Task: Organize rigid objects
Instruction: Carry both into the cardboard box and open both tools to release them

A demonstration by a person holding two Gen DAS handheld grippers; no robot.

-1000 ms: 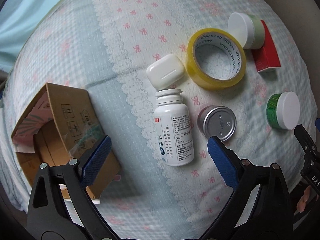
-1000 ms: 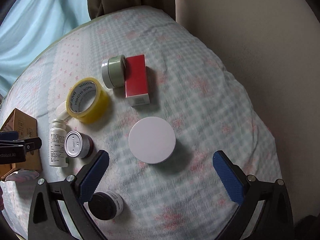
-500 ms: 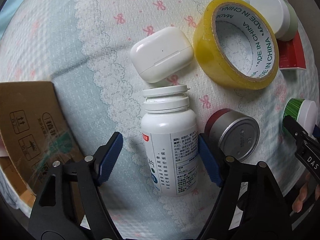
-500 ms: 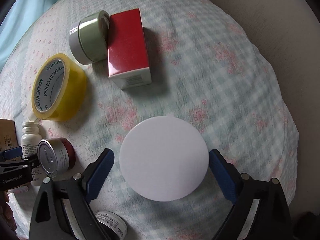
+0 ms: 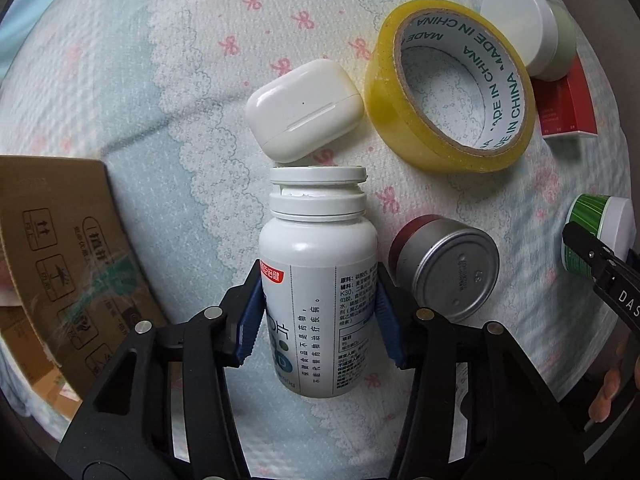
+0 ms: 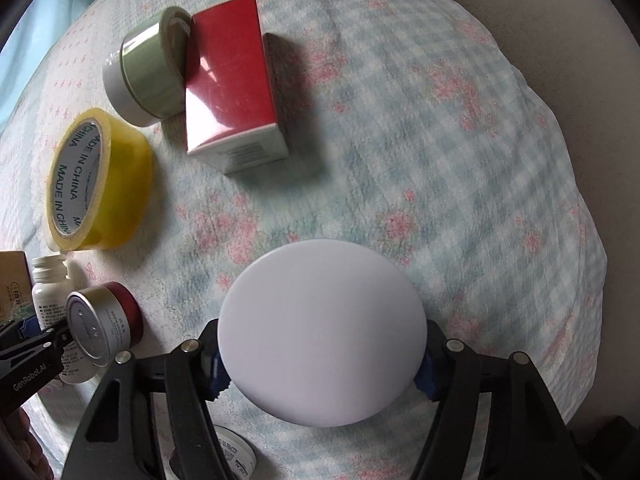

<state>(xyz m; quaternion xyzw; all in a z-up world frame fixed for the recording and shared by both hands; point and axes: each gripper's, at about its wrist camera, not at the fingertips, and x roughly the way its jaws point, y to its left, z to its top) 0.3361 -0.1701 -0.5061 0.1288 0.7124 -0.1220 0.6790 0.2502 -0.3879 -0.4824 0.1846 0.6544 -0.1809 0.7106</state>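
A white pill bottle (image 5: 318, 280) lies on the bedspread, cap pointing away. My left gripper (image 5: 318, 316) is shut on its body, blue pads pressed against both sides. The bottle also shows at the left edge of the right wrist view (image 6: 48, 292). A round white-lidded jar (image 6: 322, 360) sits between the blue pads of my right gripper (image 6: 322, 372), which is shut on it. The jar's body is hidden under its lid.
A white earbud case (image 5: 304, 110), yellow tape roll (image 5: 452, 92), silver-and-red tin (image 5: 448, 266), green jar (image 5: 596, 236), pale green jar (image 6: 148, 76) and red box (image 6: 232, 80) lie on the bedspread. An open cardboard box (image 5: 60, 264) is at the left. Another jar (image 6: 228, 460) lies under my right gripper.
Both grippers moved forward and down and closed: the left onto the pill bottle, the right onto the round white-lidded jar. Both were open a second ago.
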